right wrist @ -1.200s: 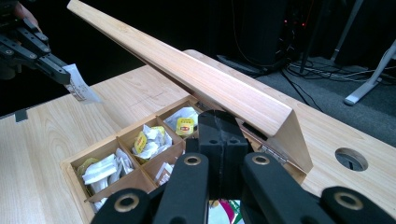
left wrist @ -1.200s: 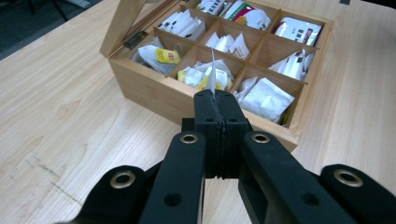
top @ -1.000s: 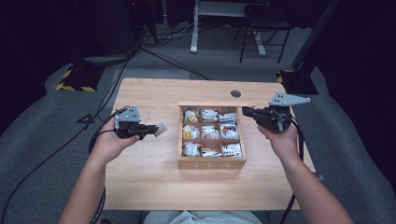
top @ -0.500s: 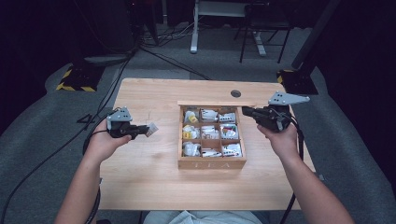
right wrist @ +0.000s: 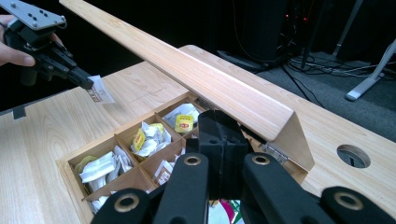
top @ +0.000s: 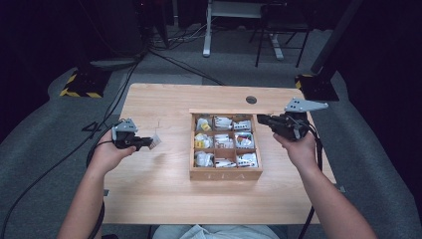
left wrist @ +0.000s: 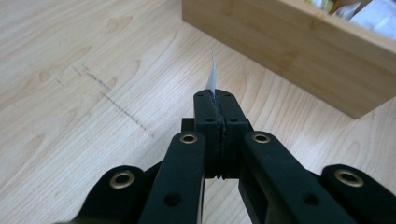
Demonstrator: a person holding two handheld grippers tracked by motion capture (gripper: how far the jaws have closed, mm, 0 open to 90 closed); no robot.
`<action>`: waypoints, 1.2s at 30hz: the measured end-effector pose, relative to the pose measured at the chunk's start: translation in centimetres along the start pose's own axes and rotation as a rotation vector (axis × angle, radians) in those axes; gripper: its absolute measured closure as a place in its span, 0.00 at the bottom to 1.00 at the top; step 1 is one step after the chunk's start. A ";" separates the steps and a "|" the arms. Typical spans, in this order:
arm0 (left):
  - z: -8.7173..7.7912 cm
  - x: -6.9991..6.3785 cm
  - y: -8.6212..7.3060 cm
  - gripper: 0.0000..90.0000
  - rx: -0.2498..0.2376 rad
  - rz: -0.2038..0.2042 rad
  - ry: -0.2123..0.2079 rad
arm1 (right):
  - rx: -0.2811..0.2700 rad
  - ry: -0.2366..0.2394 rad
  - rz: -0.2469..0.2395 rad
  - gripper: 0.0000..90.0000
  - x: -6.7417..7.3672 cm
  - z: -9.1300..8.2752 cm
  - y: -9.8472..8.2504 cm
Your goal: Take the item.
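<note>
1. Wooden table (top: 164,199) carries tea box (top: 225,174) w/ 9 compartments, lid (right wrist: 196,79) raised.
2. Left gripper (top: 149,143) clenches tea bag (top: 156,141) above table, left of box.
3. Right gripper (top: 261,119) jaws closed together at box's right rim.

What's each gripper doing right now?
Left gripper: shut on a tea packet.
Right gripper: jaws shut, holding nothing visible, beside the tea box.

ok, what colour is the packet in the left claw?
White, with a small reddish-brown print. The packet in the left claw shows best in the right gripper view.
</note>
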State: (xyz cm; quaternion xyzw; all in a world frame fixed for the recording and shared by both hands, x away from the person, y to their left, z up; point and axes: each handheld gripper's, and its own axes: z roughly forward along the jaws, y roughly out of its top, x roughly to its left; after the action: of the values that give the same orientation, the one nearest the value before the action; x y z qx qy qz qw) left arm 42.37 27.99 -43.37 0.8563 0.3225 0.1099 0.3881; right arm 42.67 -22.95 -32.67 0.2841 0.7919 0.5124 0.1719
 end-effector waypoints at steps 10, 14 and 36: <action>0.7 0.6 -0.9 0.99 -0.021 -0.041 -0.043 | 0.000 0.001 0.006 1.00 0.0 0.0 0.0; 1.1 0.6 -1.1 0.99 -0.012 -0.048 -0.043 | 0.000 0.001 0.006 1.00 0.0 0.0 0.0; 1.0 -2.0 0.3 0.67 -0.047 -0.040 -0.080 | -0.003 0.004 0.009 1.00 0.0 0.0 -0.1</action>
State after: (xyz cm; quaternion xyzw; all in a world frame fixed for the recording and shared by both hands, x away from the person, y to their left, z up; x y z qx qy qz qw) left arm 41.43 25.98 -43.65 0.8441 0.3211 0.0754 0.4228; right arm 42.61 -23.03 -32.78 0.2862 0.7902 0.5151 0.1683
